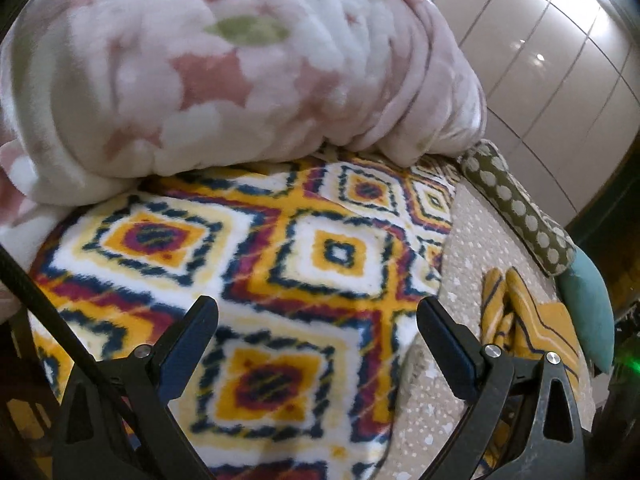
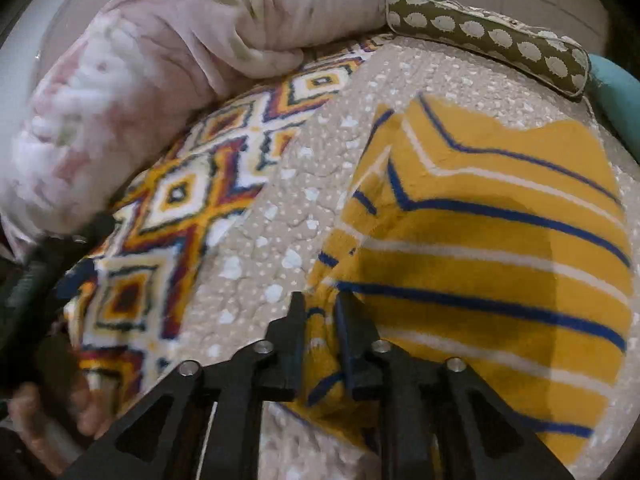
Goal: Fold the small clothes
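- The striped garment [image 2: 480,240] — yellow with blue and white bands — lies on the dotted beige bedspread [image 2: 260,220], right of the diamond-patterned blanket [image 1: 240,260].
- The right gripper [image 2: 320,312] has its fingers nearly together, pinching a bunched edge of the garment at its near left side.
- The left gripper [image 1: 316,320] hovers over the blanket, fingers spread wide and holding nothing.
- To fold well, I judge: keep the pinch firm, lift the edge low, carry it across to the far edge — and let the left pin the opposite side.
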The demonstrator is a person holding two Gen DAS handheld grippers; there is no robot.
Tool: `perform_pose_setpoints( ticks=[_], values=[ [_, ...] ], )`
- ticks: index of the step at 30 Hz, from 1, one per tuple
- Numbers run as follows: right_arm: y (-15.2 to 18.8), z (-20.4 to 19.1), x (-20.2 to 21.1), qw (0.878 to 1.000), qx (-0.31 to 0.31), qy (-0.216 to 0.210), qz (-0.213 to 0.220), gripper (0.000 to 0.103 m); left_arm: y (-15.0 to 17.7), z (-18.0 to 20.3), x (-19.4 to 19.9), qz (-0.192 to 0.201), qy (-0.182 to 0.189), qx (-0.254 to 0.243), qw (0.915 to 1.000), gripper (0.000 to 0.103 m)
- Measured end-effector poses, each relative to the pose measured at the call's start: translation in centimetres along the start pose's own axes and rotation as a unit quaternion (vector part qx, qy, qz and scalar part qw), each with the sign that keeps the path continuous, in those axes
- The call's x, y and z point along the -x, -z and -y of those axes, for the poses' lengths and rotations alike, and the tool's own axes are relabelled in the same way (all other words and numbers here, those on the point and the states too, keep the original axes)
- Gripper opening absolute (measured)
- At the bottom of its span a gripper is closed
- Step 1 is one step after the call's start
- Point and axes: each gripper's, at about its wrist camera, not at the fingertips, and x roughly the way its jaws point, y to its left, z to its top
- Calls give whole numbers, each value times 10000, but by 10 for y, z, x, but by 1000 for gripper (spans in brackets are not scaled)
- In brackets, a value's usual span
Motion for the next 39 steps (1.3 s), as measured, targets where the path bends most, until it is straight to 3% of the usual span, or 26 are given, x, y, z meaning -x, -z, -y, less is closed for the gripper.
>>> perform_pose_setpoints(
  ticks=[1,2,5,9,11,15,16,18,19,20,25,26,28,32,33,34,35,37,39],
  values=[
    [0,5,6,9995,-157,-276,35,50,0,3,1,-8,72,-24,10000,99],
    [-1,7,14,9982,-299,-511,102,53,1,6,2,-13,152,-57,9999,99],
    [1,19,47,9965,-386,-645,366,53,6,23,1,-120,490,-186,9986,99],
    [18,51,94,9941,-585,-420,814,54,21,57,-1,-340,1011,-610,9924,99],
    [29,68,115,9927,-706,-205,960,56,31,79,-3,-502,1363,-918,9851,99],
    [56,99,133,9912,-864,143,994,56,54,120,-17,-1087,2144,-1298,9620,99],
    [59,105,135,9910,-882,190,989,56,61,130,-24,-1251,2180,-1386,9579,99],
    [67,114,137,9903,-953,266,979,56,72,146,-37,-1501,2102,-1524,9540,75],
    [70,118,137,9897,-1000,274,983,56,78,153,-46,-1696,2066,-1580,9506,26],
    [70,121,137,9893,-1038,273,986,56,80,155,-49,-1770,1975,-1554,9516,15],
    [70,132,143,9865,-1154,167,1145,56,68,143,-8,-1070,2045,-1397,9629,13],
    [69,130,144,9866,-1121,165,1176,56,68,139,-6,-991,1908,-1421,9662,7],
    [57,122,140,9877,-966,163,1222,56,67,130,-11,-1071,1709,-1447,9687,7],
    [25,97,120,9898,-639,139,1269,56,75,120,-31,-1447,1694,-1223,9672,7],
    [16,93,112,9909,-593,53,1208,52,77,119,-31,-1444,1685,-1230,9673,8],
    [7,89,101,9923,-580,-73,1094,39,78,119,-30,-1417,1672,-1262,9675,8],
    [-4,87,88,9934,-616,-223,941,33,80,120,-29,-1377,1646,-1317,9678,8],
    [-27,83,52,9941,-746,-563,553,28,82,122,-27,-1327,1594,-1411,9680,8],
    [-42,78,23,9952,-769,-541,272,24,84,125,-27,-1306,1539,-1469,9683,8]
  ],
)
